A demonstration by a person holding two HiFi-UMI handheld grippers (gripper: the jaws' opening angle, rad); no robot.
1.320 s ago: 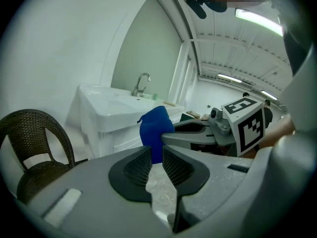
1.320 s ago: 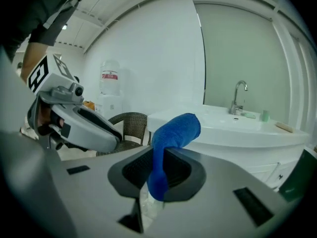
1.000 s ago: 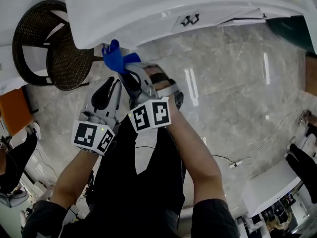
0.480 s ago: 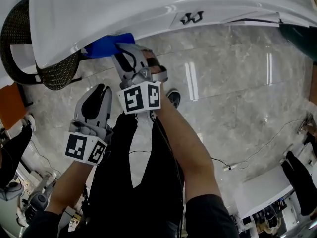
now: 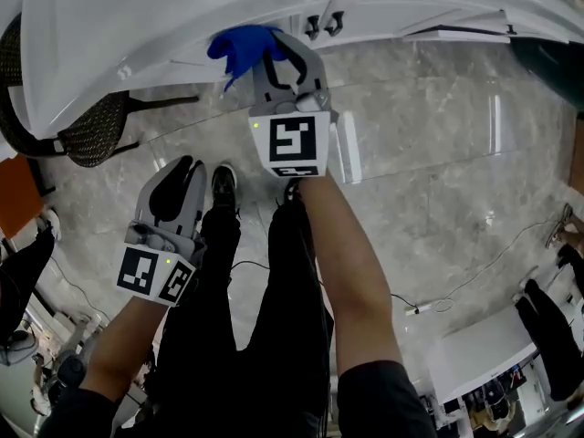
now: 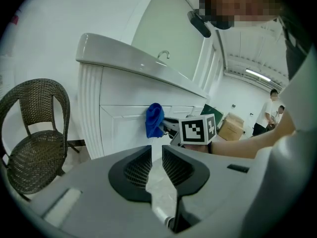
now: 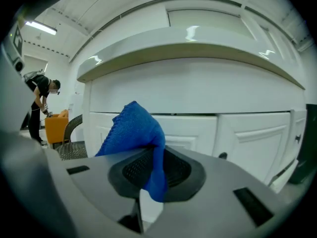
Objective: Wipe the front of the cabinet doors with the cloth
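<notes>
The blue cloth (image 5: 240, 44) is bunched at the tips of my right gripper (image 5: 266, 51), which is shut on it. The cloth is held up against the front of the white cabinet (image 5: 164, 26), just left of two dark door handles (image 5: 319, 22). In the right gripper view the cloth (image 7: 136, 130) drapes between the jaws, with the panelled doors (image 7: 198, 128) right behind it. My left gripper (image 5: 181, 173) hangs lower, away from the cabinet, jaws nearly together and holding nothing. From the left gripper view I see the cloth (image 6: 154, 119) against the door (image 6: 124, 125).
A dark wicker chair (image 5: 87, 130) stands left of the cabinet, and appears as the wicker chair (image 6: 34, 133). A cable (image 5: 456, 281) lies on the marble floor at right. The person's legs are below the grippers. Other people (image 6: 274, 103) and a cardboard box (image 6: 231, 126) are farther off.
My right gripper has carried the cloth rightward along the cabinet front, from near the left corner to beside the handles. The left gripper has dropped back and stayed low.
</notes>
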